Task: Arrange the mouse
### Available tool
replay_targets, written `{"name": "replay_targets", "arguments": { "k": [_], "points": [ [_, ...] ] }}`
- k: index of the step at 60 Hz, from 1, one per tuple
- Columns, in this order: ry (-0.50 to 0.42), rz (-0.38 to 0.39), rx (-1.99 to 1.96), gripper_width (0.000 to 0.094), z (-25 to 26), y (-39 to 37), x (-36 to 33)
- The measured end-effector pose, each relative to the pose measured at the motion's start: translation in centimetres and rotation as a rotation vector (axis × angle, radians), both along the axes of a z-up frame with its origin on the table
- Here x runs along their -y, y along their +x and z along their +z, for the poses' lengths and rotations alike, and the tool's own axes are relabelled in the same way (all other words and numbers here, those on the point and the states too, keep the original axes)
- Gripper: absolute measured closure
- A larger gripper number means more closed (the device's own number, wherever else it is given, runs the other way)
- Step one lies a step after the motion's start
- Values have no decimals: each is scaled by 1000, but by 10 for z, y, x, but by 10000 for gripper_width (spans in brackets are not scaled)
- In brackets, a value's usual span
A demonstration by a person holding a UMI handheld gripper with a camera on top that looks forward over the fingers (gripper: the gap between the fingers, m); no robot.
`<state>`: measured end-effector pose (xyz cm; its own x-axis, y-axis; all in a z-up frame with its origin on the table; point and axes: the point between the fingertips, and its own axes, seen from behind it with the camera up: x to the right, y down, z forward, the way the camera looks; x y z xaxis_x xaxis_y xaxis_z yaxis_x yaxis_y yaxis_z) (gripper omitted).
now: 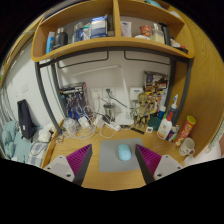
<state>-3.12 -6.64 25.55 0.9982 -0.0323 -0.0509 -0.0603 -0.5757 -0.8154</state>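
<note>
The mouse (124, 153), pale blue, lies on the wooden desk (108, 172) just ahead of the fingers and roughly midway between their lines, seemingly lined up so the gripper (113, 158) can move straight onto it. The fingers stand wide apart, their purple pads (80, 158) facing inward, holding and touching nothing. Beyond the mouse, bottles (165, 124) and cables crowd the back of the desk beneath a loaded shelf (100, 45).
</note>
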Motion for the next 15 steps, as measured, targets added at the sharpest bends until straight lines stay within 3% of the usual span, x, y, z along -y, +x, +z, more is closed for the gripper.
{"name": "replay_targets", "arguments": {
  "k": [15],
  "points": [
    [-3, 29, 21, 66, -3, 3, 15]
  ]
}}
